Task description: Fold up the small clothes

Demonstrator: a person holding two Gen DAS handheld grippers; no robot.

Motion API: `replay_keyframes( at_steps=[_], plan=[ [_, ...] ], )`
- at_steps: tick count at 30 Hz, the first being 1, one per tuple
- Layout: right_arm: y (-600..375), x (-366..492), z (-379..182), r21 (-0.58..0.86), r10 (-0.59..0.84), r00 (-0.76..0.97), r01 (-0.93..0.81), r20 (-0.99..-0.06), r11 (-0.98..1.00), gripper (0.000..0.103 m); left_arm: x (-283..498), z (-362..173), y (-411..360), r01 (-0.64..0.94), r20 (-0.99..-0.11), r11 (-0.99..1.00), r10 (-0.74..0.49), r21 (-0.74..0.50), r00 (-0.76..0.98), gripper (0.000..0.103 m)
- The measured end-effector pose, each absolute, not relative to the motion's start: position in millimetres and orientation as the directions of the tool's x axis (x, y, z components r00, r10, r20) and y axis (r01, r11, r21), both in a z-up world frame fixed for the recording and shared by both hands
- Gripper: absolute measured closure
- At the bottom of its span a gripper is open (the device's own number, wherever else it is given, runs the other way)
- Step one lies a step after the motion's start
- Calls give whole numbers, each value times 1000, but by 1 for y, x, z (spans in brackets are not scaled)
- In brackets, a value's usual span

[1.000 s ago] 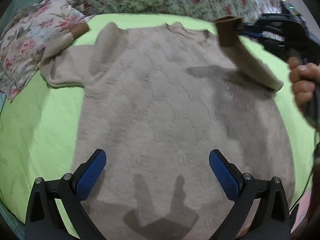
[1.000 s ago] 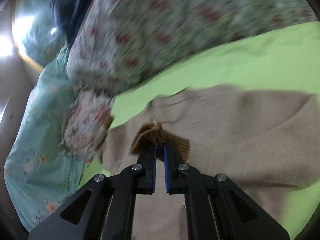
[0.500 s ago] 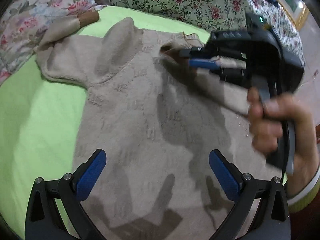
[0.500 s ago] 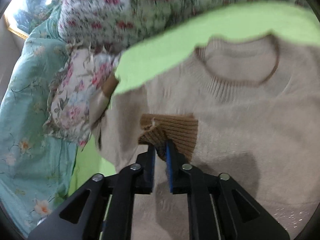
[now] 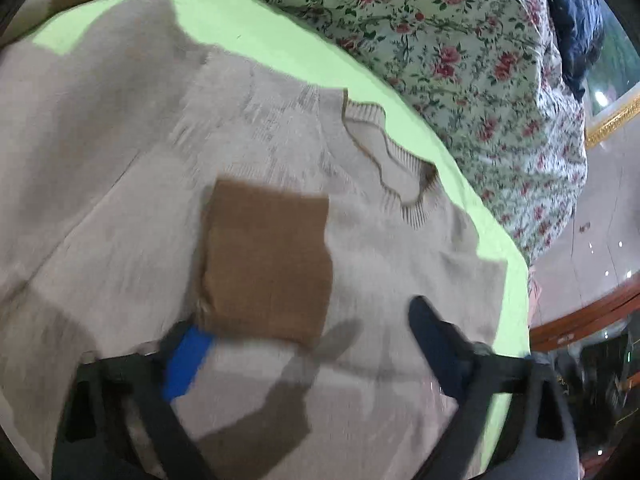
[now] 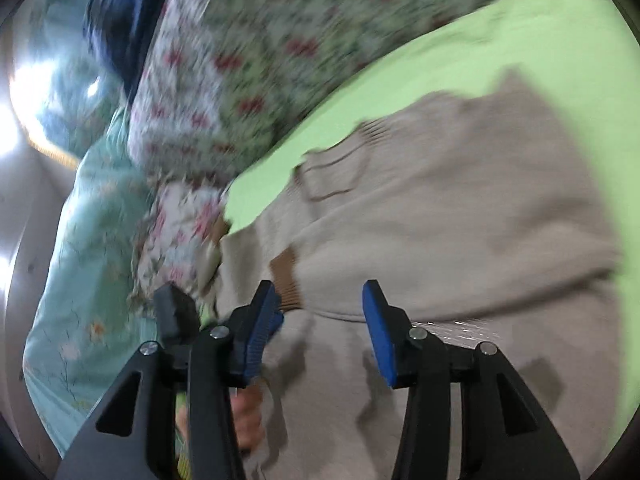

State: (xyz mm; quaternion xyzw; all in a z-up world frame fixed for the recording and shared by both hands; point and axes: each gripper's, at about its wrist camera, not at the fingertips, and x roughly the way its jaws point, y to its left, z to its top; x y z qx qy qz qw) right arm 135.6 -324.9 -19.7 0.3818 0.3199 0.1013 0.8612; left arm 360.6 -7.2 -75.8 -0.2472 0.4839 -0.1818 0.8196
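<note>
A beige knit sweater (image 5: pixel 120 208) lies flat on a lime-green sheet (image 5: pixel 260 36). One sleeve is folded across its chest, and the brown cuff (image 5: pixel 268 260) lies below the neckline (image 5: pixel 384 160). My left gripper (image 5: pixel 308 344) is open, with its fingers on either side of the cuff's near edge. My right gripper (image 6: pixel 320 324) is open and empty above the sweater (image 6: pixel 460 220), with the brown cuff (image 6: pixel 286 280) just ahead of its left finger. The left gripper's fingers (image 6: pixel 176 312) show at the right wrist view's lower left.
A floral quilt (image 5: pixel 460 52) is piled along the far edge of the sheet. A teal floral cover (image 6: pixel 88 240) and a floral pillow (image 6: pixel 176 232) lie to the left. A tiled floor (image 5: pixel 592 220) lies beyond the bed's right edge.
The right gripper carried the cuff across the sweater, laid it on the chest and opened, then drew back. The left gripper moved forward up to the cuff.
</note>
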Motion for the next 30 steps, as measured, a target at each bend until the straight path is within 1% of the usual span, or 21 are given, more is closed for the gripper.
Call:
replay_keyframes(
  at_steps=[1, 2, 3, 5, 6, 7, 10, 11, 13, 14, 15, 17, 20, 22, 24, 26, 27, 28, 29, 30],
  plan=[
    [-335, 126, -20, 715, 391, 786, 92, -479, 693, 56, 365, -76, -12, 74, -706, 818, -534, -570, 464, 61],
    [-343, 118, -20, 705, 363, 795, 113, -487, 700, 56, 369, -78, -15, 89, -705, 813, -549, -576, 450, 99],
    [-349, 113, -20, 697, 337, 802, 131, -493, 705, 56, 368, -76, -17, 117, -683, 788, -588, -604, 433, 98],
    [-364, 104, -21, 683, 295, 812, 165, -504, 712, 56, 352, -57, -15, 169, -664, 807, -567, -566, 488, 98],
    [-371, 102, -24, 675, 278, 812, 181, -513, 716, 56, 342, -45, -10, 199, -655, 828, -541, -524, 526, 98],
    [-378, 101, -27, 667, 261, 811, 201, -525, 717, 56, 337, -40, -4, 204, -649, 836, -528, -509, 548, 98],
    [-396, 101, -36, 651, 223, 804, 248, -552, 718, 56, 334, -44, 35, 121, -678, 879, -437, -461, 591, 98],
    [-399, 105, -39, 645, 218, 799, 256, -561, 720, 56, 334, -48, 48, 89, -686, 879, -424, -468, 591, 98],
    [-402, 114, -42, 633, 205, 791, 273, -576, 725, 56, 338, -55, 60, 70, -679, 851, -461, -520, 571, 98],
    [-403, 119, -44, 624, 201, 790, 272, -580, 732, 55, 338, -58, 59, 81, -680, 849, -473, -523, 560, 98],
    [-403, 126, -44, 611, 197, 786, 269, -586, 745, 55, 337, -60, 56, 86, -695, 866, -450, -492, 560, 98],
    [-405, 142, -48, 585, 185, 770, 280, -610, 761, 47, 335, -64, 57, 78, -708, 880, -427, -469, 563, 98],
    [-408, 163, -55, 566, 191, 746, 287, -639, 773, 46, 331, -81, 72, 10, -699, 843, -452, -537, 554, 98],
    [-409, 173, -61, 558, 198, 733, 284, -650, 779, 46, 331, -85, 68, 24, -702, 843, -463, -537, 541, 98],
    [-407, 186, -67, 553, 217, 721, 268, -658, 789, 46, 328, -85, 60, 46, -713, 858, -454, -512, 534, 98],
    [-402, 198, -75, 530, 224, 694, 264, -685, 806, 46, 324, -83, 56, 65, -709, 855, -466, -514, 528, 98],
    [-399, 203, -79, 513, 222, 680, 260, -699, 818, 47, 324, -80, 53, 75, -706, 854, -473, -515, 528, 98],
    [-399, 205, -80, 488, 206, 673, 260, -711, 833, 83, 324, -77, 50, 85, -701, 850, -481, -520, 527, 98],
    [-400, 206, -78, 463, 186, 670, 262, -719, 847, 94, 324, -74, 47, 94, -694, 844, -492, -528, 526, 97],
    [-406, 203, -73, 454, 169, 687, 257, -707, 853, 94, 323, -70, 44, 117, -676, 831, -517, -544, 525, 97]
  ],
)
